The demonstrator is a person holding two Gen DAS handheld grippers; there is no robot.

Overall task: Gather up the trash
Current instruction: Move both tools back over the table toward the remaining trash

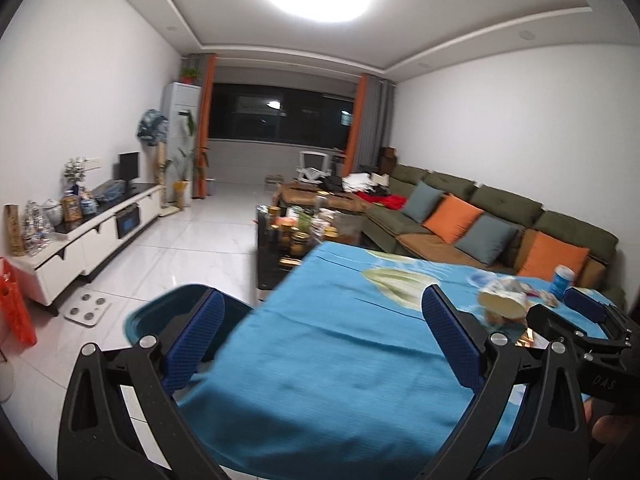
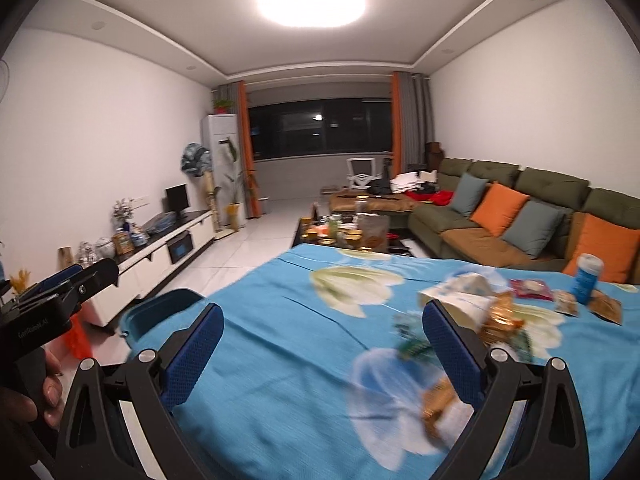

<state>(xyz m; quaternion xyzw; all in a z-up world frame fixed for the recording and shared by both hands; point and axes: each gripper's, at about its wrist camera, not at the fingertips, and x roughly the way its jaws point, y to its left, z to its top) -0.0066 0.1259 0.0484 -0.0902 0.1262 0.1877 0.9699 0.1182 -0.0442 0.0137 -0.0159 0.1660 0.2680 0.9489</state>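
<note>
A table under a blue flowered cloth (image 1: pixel 328 344) (image 2: pixel 288 320) fills the foreground. My left gripper (image 1: pixel 324 320) is open above the cloth with nothing between its fingers. My right gripper (image 2: pixel 324 340) is open too, low over the cloth. Trash lies on the right side: a tissue pack (image 2: pixel 460 288) (image 1: pixel 504 300), gold wrappers (image 2: pixel 500 316), another blurred gold wrapper (image 2: pixel 440 400) just inside the right finger, a red packet (image 2: pixel 530 288) and a blue cup (image 2: pixel 586 278) (image 1: pixel 562 278). A teal bin (image 1: pixel 160 312) (image 2: pixel 160 316) stands on the floor by the table's left edge.
A dark coffee table (image 1: pixel 280 248) crowded with jars stands beyond the cloth. A green sofa with cushions (image 1: pixel 480 220) runs along the right wall, and a white TV cabinet (image 1: pixel 100 232) along the left. A scale (image 1: pixel 88 308) and an orange bag (image 1: pixel 16 304) sit on the tiled floor.
</note>
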